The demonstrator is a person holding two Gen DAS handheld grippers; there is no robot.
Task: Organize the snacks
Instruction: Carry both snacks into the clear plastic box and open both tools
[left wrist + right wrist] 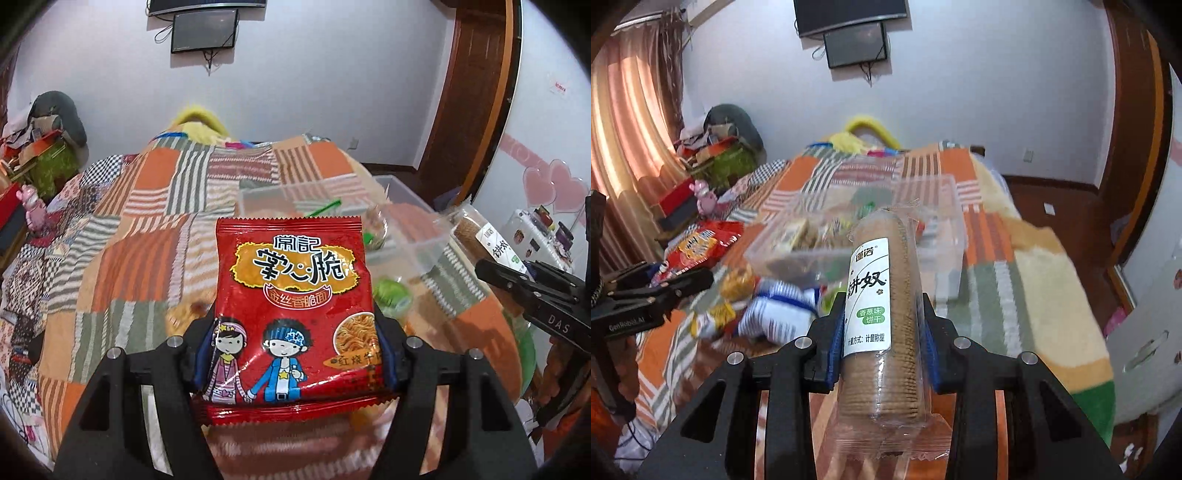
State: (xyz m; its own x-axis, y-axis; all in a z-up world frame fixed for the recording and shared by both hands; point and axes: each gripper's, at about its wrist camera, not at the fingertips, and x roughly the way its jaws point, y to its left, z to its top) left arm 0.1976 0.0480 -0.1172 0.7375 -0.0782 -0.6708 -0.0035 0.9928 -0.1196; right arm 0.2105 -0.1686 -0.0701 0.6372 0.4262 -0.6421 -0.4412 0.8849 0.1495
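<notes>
My left gripper [293,350] is shut on a red crispy-noodle snack packet [291,295] with two cartoon children, held above the patchwork bed. My right gripper [882,332] is shut on a clear-wrapped roll of round biscuits [882,314] with a white and green label; the roll also shows at the right of the left wrist view [480,236]. A clear plastic storage box [945,206] with several small snacks inside stands on the bed just beyond both grippers; it shows in the left wrist view too [417,240].
Loose snack packs lie on the patchwork blanket [1004,280]: blue-white packs [775,314], a yellow pack [738,280], a red packet [698,243]. Green packs [391,295] lie near the box. Clutter and a pink toy [705,199] are at the far left.
</notes>
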